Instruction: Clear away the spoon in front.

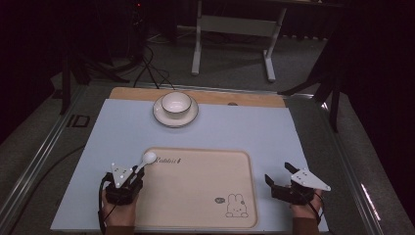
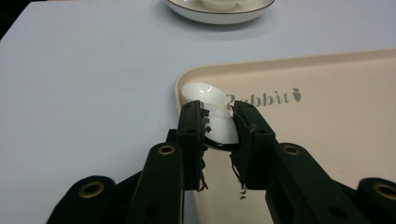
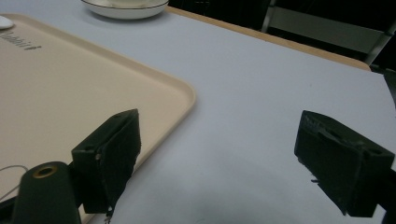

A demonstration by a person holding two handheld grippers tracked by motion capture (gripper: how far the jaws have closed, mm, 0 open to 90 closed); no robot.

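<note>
1. Tongs on the left point(image 1: 138, 171) are clamped on the handle of a white spoon point(image 1: 146, 159), whose bowl hangs over the near-left corner of the beige tray point(image 1: 195, 205); the right tongs point(image 1: 279, 176) stand wide apart over the bare table point(image 1: 235, 127), just beside the tray's right edge, holding nothing.
2. Judging by the pose, the spoon is being carried or set at the tray corner. To do it well, keep the grip firm: the handle is smooth glazed ware and could twist between the pads.
3. Bring the bowl of the spoon down flat inside the tray rim, not across it, so it will not rock or slide off onto the table.
4. Part the left tongs only once the spoon bears its own weight.
5. The left gripper view shows the pads point(image 2: 192, 126) pressing both sides of the spoon point(image 2: 205, 95), and the word "Rabbit" printed beside it.
6. The high view adds the layout: a cup point(image 1: 176, 104) on a saucer point(image 1: 164, 117) at the far side, well apart from the tray.
</note>
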